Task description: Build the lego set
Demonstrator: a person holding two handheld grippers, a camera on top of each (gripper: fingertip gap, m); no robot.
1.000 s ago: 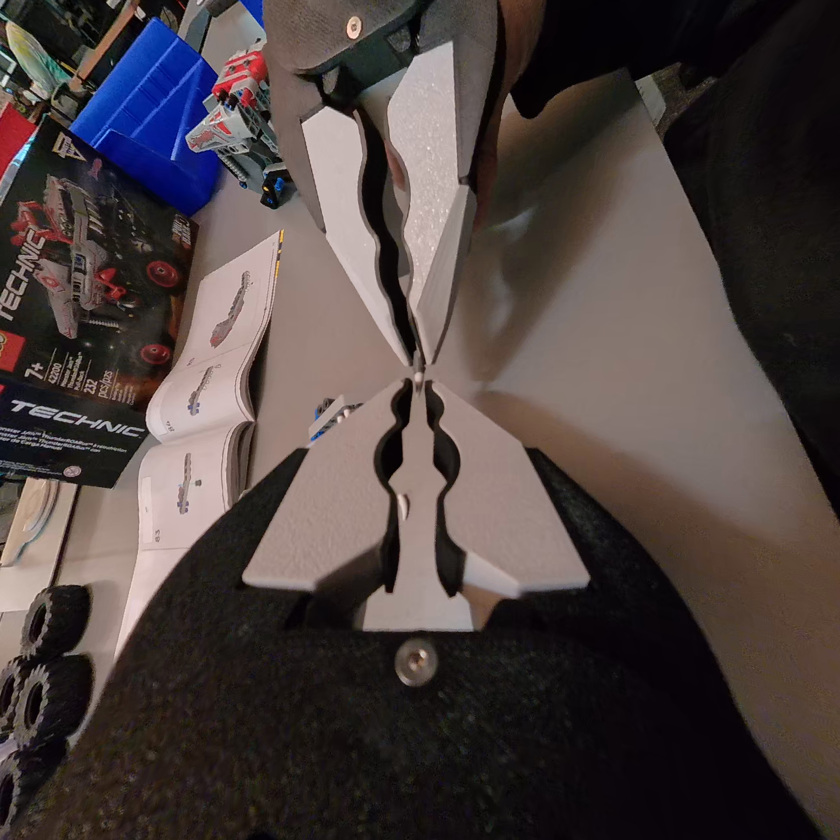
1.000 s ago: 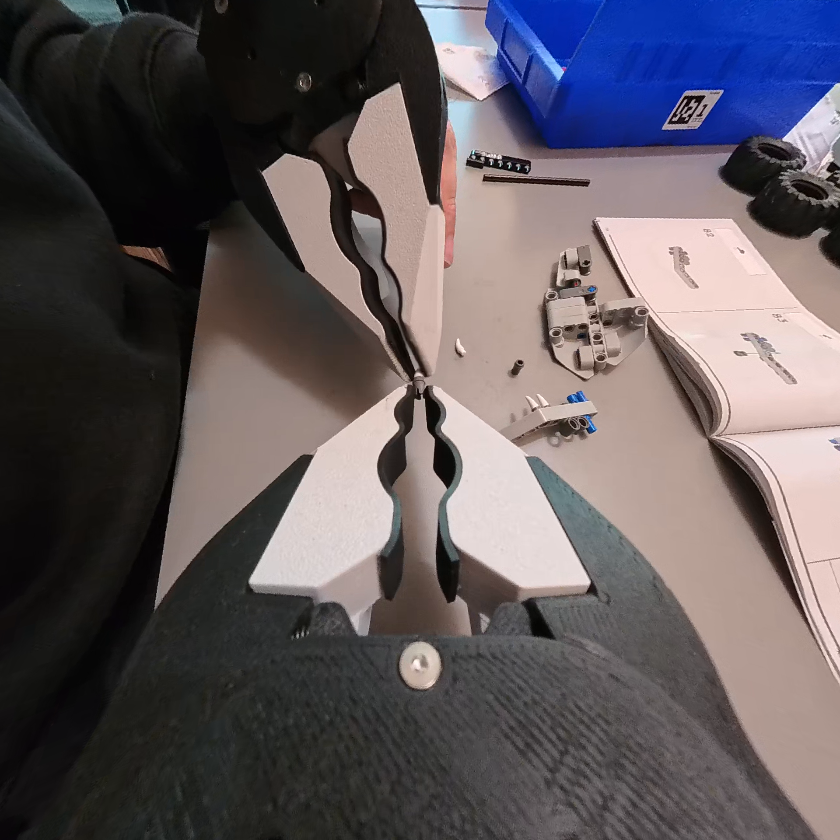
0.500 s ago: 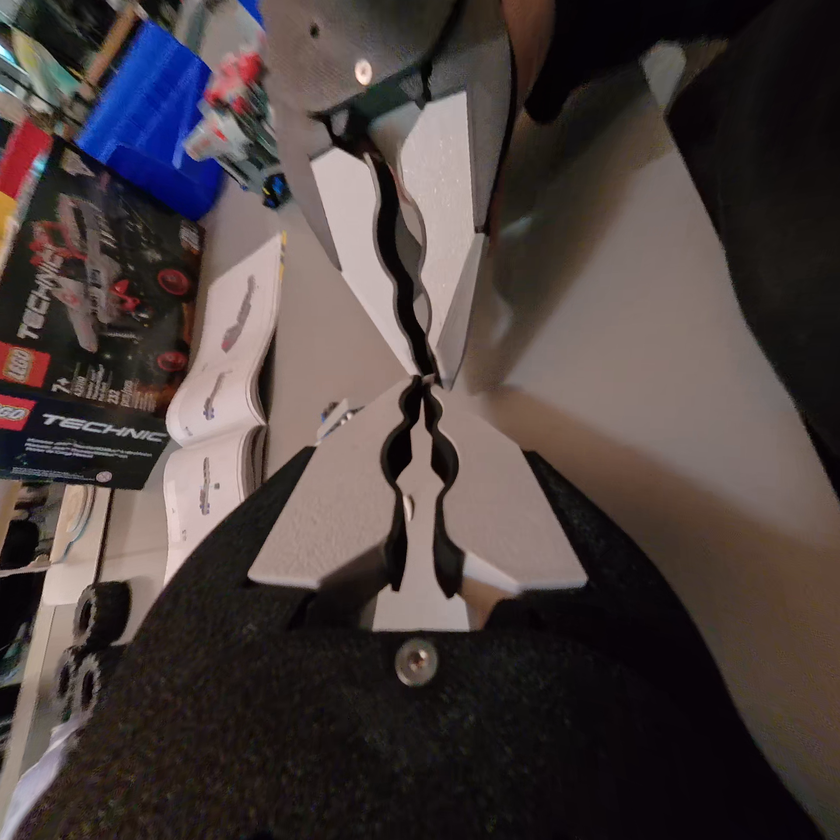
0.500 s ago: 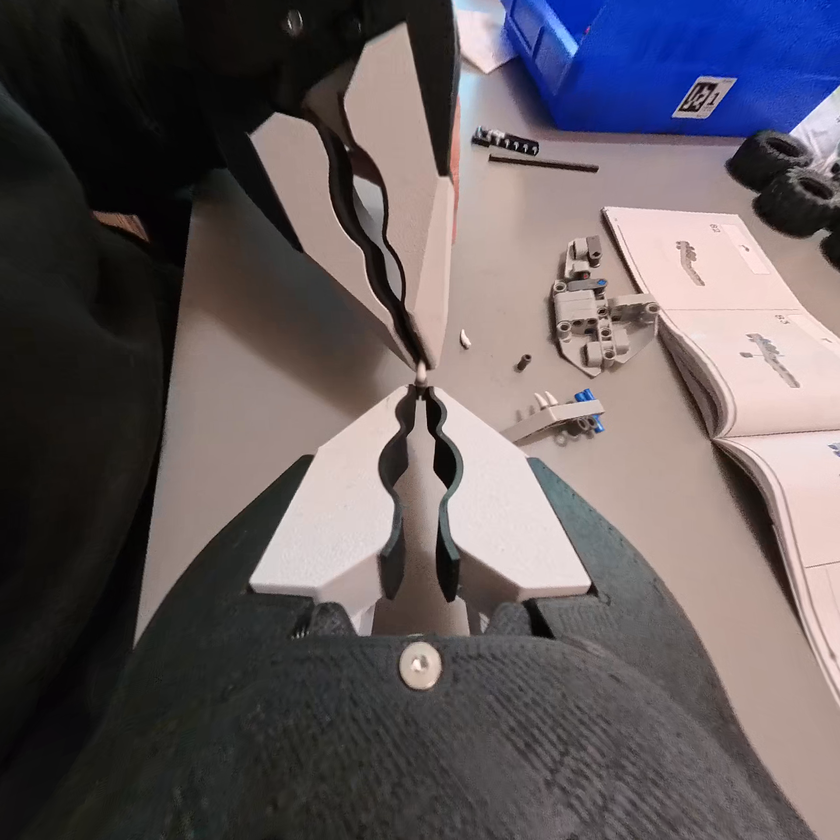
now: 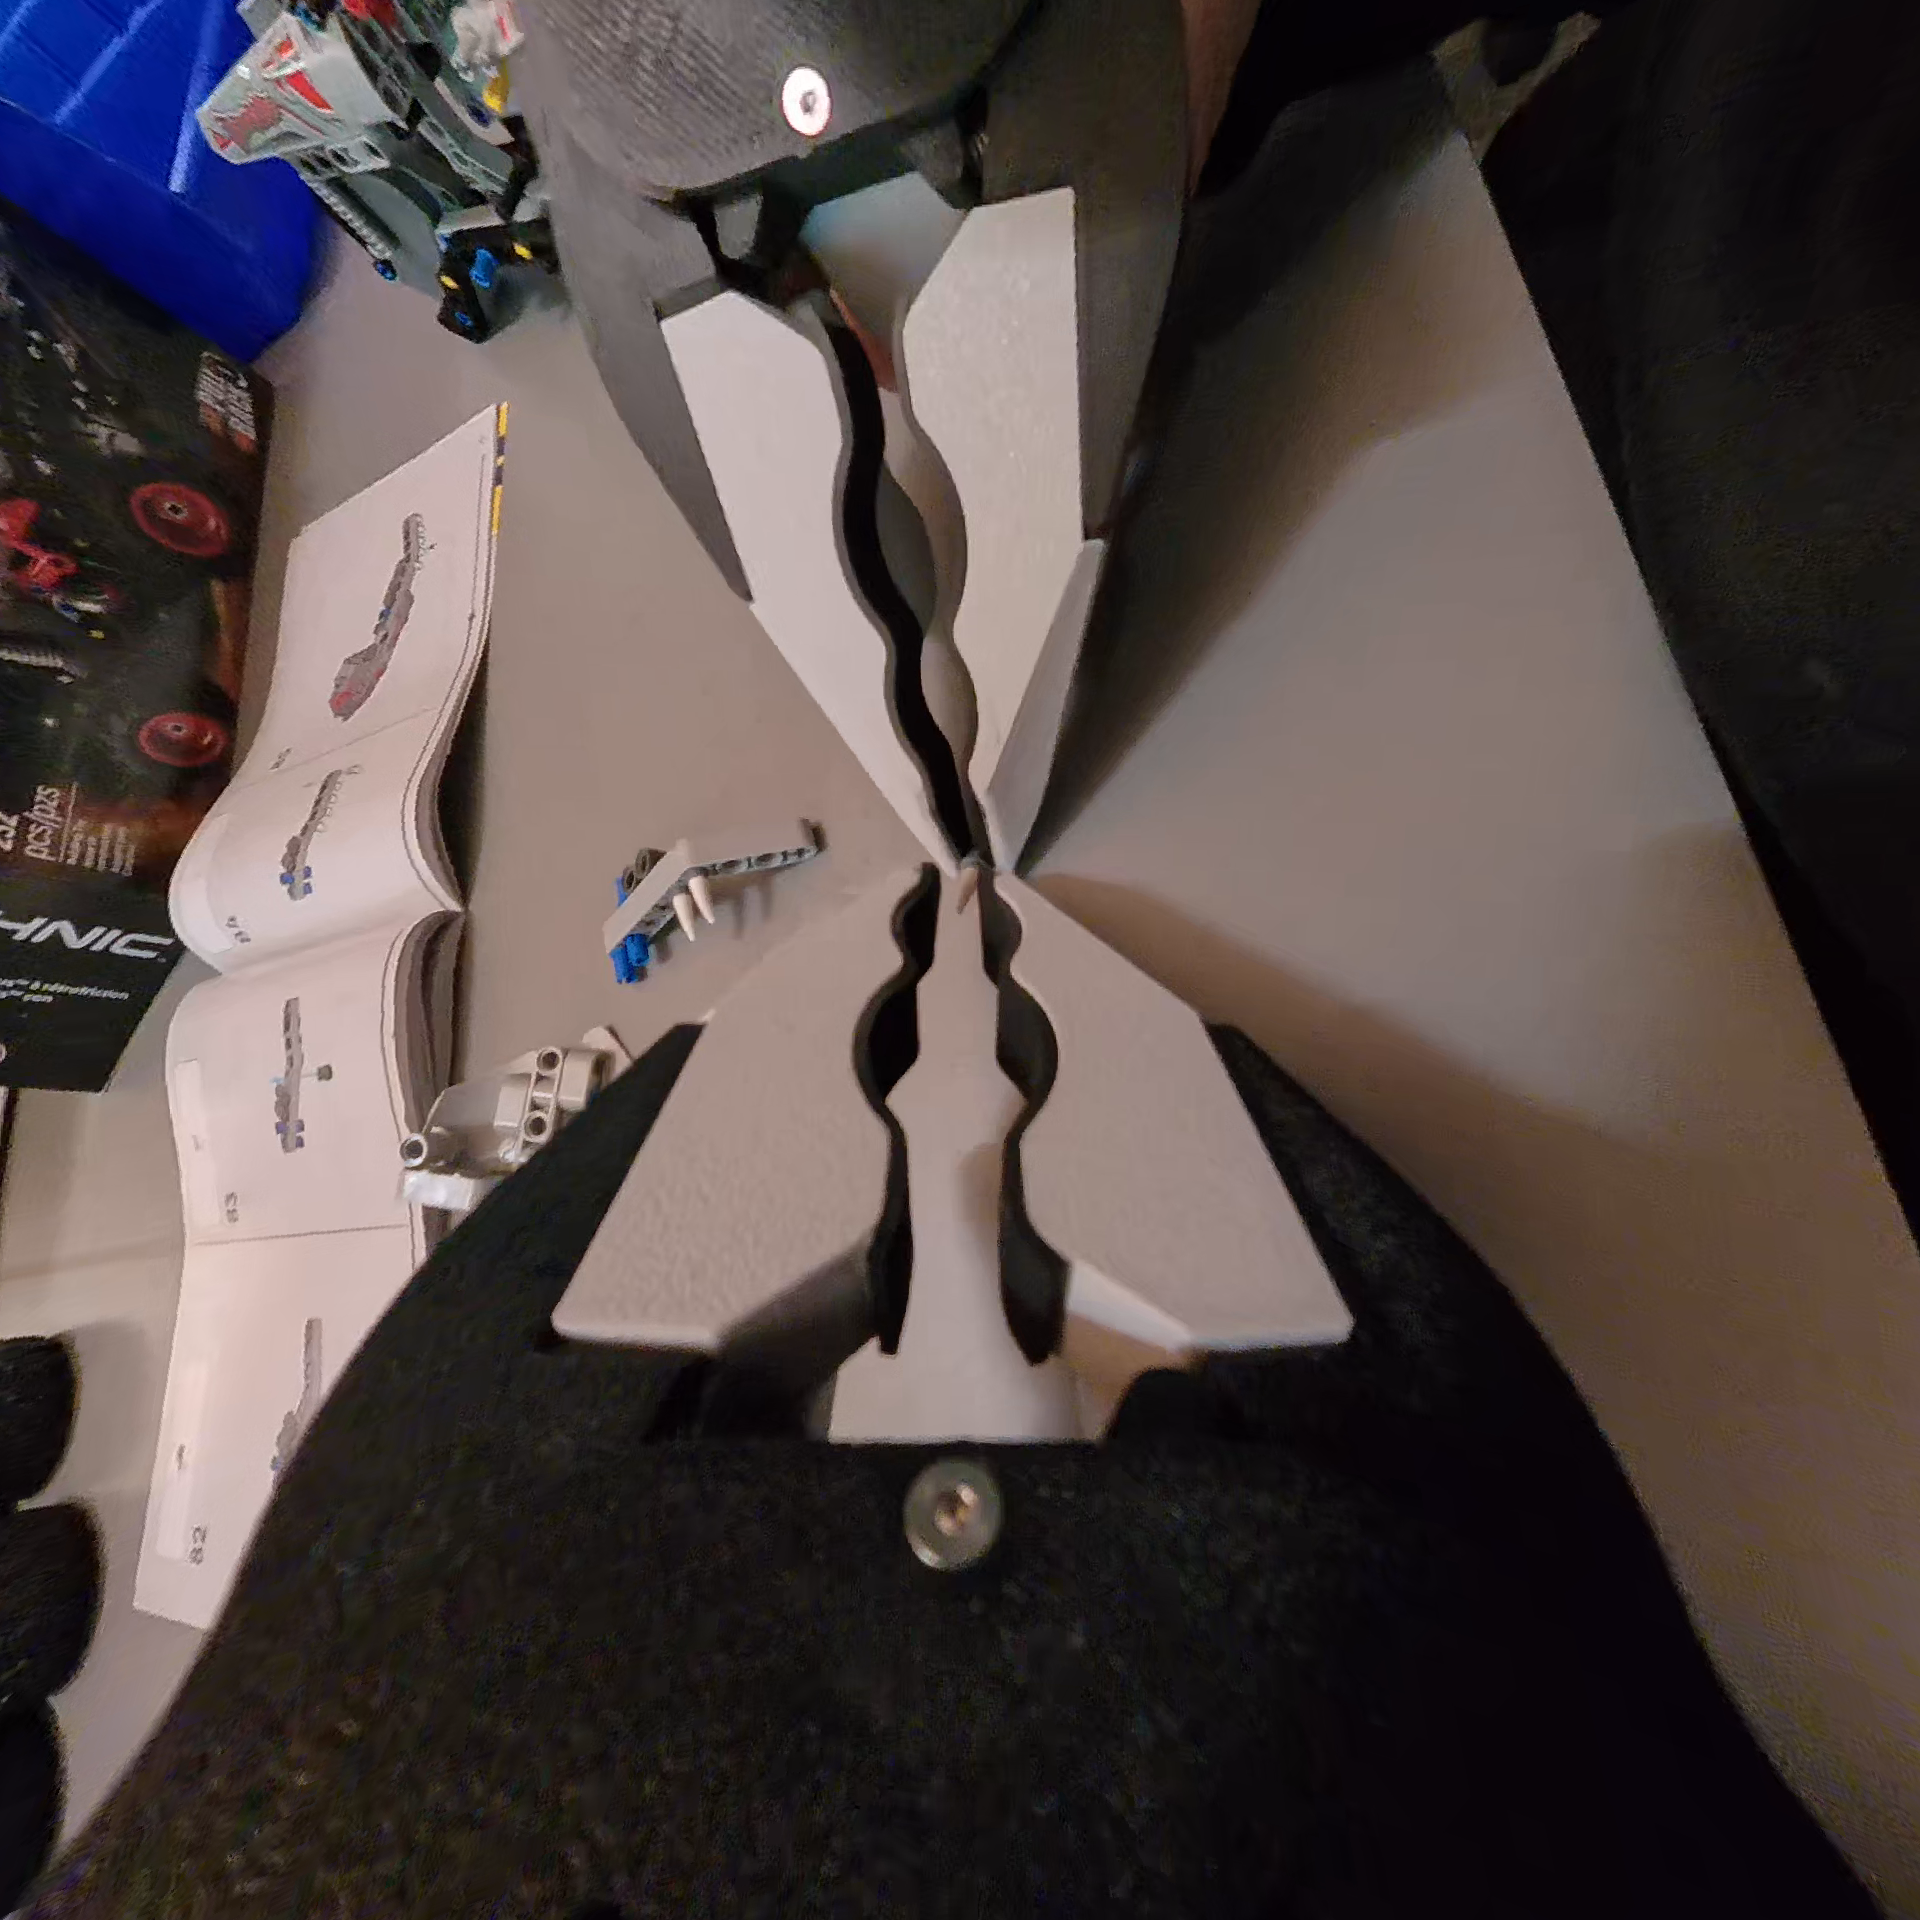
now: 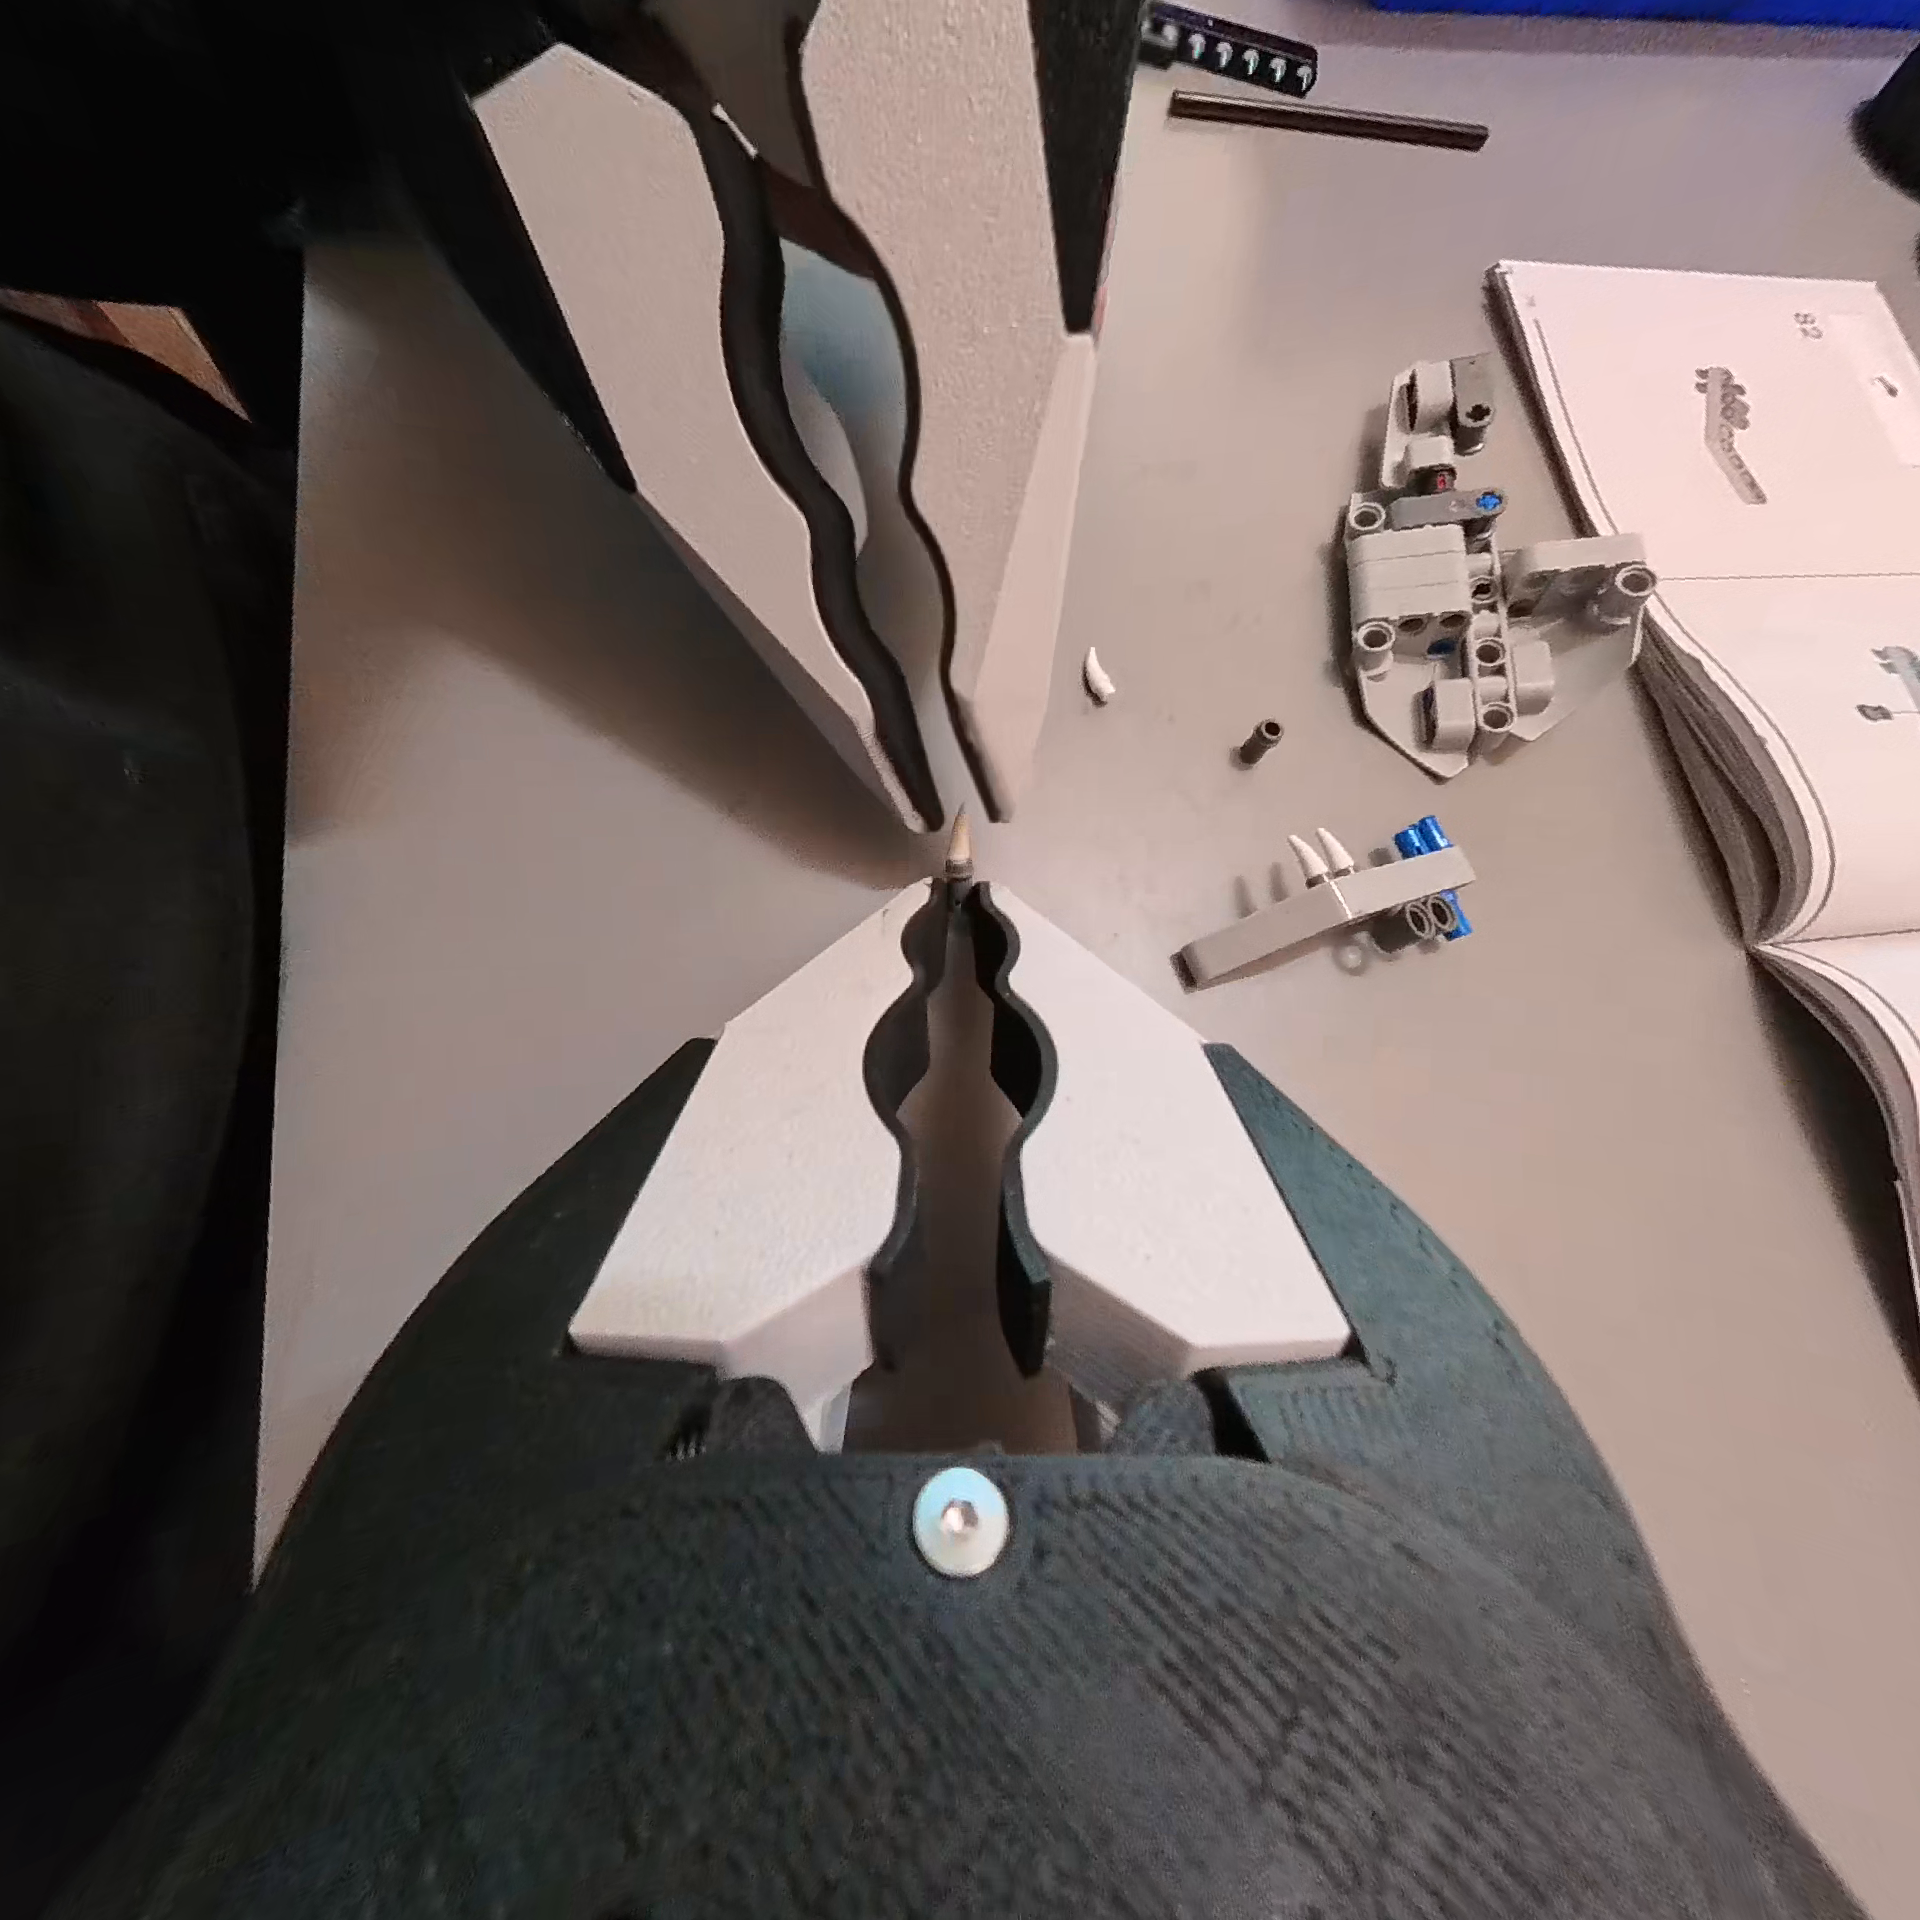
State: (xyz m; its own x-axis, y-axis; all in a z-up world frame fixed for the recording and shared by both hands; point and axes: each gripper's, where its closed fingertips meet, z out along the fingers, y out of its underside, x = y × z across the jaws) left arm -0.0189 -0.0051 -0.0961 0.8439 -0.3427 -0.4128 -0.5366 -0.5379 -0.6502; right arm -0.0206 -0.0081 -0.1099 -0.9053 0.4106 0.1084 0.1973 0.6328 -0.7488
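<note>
Lego tooth piece (image 6: 958,837): small white pointed part on a dark pin, pinched at the very tip of the right tool (image 6: 957,896), point facing away from it. The right tool's fingers are pressed together on the pin. The left tool (image 5: 958,902) meets it tip to tip; its fingers are slightly spread, the tooth's point just between their ends, not gripped. Both tools are held over the grey worktop (image 6: 1299,1195).

On the worktop, right wrist view:
- grey beam (image 6: 1330,914) with two white teeth and blue pins, near the tool tips;
- loose white tooth (image 6: 1099,675) and a small dark bush (image 6: 1260,741) beyond it;
- larger grey assembly (image 6: 1455,592) just beside the open instruction booklet (image 6: 1766,582).

Left wrist view: set box (image 5: 94,644) beside the booklet, partly built truck (image 5: 395,135) by a blue bin (image 5: 125,177).
</note>
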